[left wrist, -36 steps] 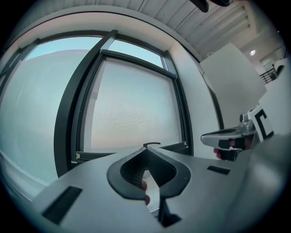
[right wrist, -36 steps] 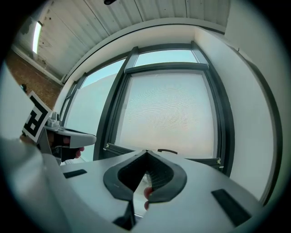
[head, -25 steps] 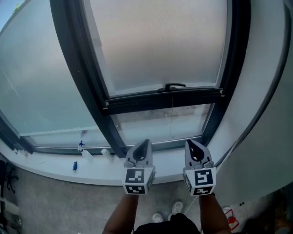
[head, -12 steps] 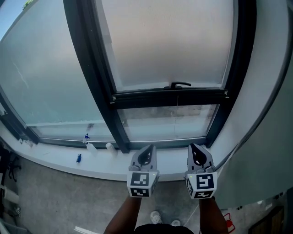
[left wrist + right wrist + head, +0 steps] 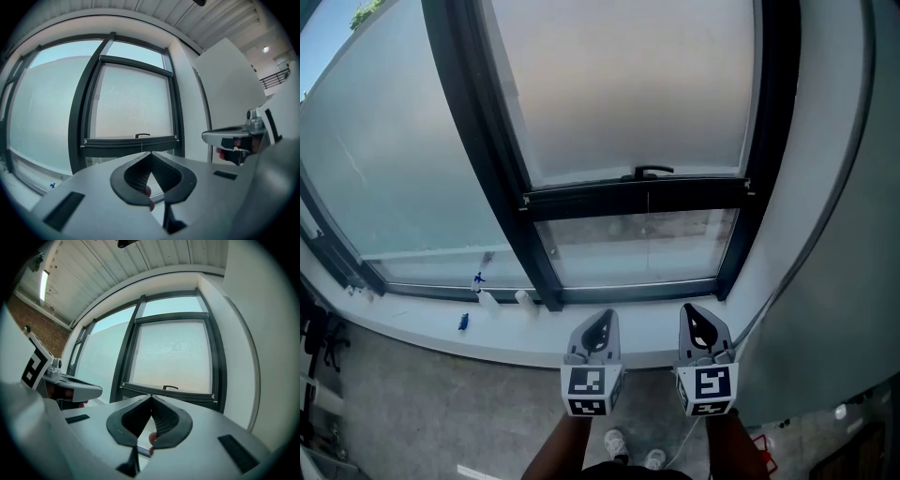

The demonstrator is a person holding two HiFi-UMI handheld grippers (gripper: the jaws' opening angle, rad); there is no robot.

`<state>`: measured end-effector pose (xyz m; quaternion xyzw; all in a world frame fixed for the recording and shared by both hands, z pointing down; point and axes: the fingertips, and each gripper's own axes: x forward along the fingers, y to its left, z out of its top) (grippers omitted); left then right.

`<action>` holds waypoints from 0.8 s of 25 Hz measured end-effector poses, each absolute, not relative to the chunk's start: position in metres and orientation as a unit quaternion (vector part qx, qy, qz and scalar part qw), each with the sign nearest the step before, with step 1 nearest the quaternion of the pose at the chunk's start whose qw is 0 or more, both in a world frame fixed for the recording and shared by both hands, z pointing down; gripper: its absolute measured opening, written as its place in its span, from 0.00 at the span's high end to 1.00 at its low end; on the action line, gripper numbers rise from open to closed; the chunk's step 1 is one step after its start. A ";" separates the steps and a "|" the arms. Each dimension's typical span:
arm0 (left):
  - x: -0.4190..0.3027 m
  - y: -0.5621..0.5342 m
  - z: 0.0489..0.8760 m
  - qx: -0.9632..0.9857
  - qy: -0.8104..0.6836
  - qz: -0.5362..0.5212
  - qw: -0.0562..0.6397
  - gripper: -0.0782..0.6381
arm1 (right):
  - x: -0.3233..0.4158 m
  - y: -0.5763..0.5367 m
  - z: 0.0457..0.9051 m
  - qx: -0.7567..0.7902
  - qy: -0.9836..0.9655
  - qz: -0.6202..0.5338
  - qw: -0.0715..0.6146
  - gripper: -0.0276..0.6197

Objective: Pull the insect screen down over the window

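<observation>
Bottom centre, we hold left gripper (image 5: 600,323) and right gripper (image 5: 698,321) closed, empty, side by side below the part-lowered insect screen (image 5: 628,94) (bar handle (image 5: 648,172) mid-frame), probably staging to hook it.

Nothing here can be read as a word, number or brand. The nearest thing to a sign is the black-and-white square pattern on the left cube (image 5: 588,391) of the left gripper (image 5: 600,317) and on the right cube (image 5: 709,387) of the right gripper (image 5: 694,311). Neither pattern carries letters. A red-and-white item (image 5: 761,446) on the floor, near right, is too small to read.
</observation>
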<state>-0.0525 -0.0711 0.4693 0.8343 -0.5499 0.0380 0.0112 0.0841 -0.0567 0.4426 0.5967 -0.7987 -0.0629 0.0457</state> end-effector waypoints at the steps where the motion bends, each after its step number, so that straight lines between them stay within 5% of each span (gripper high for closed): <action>1: -0.050 -0.067 0.472 0.833 -0.551 0.041 0.013 0.89 | 0.086 -0.053 0.445 0.596 -0.799 -0.060 0.046 0.95; 20: -0.033 -0.006 0.497 0.825 -0.562 0.062 0.020 0.89 | 0.104 0.009 0.473 0.599 -0.797 -0.045 0.065 0.95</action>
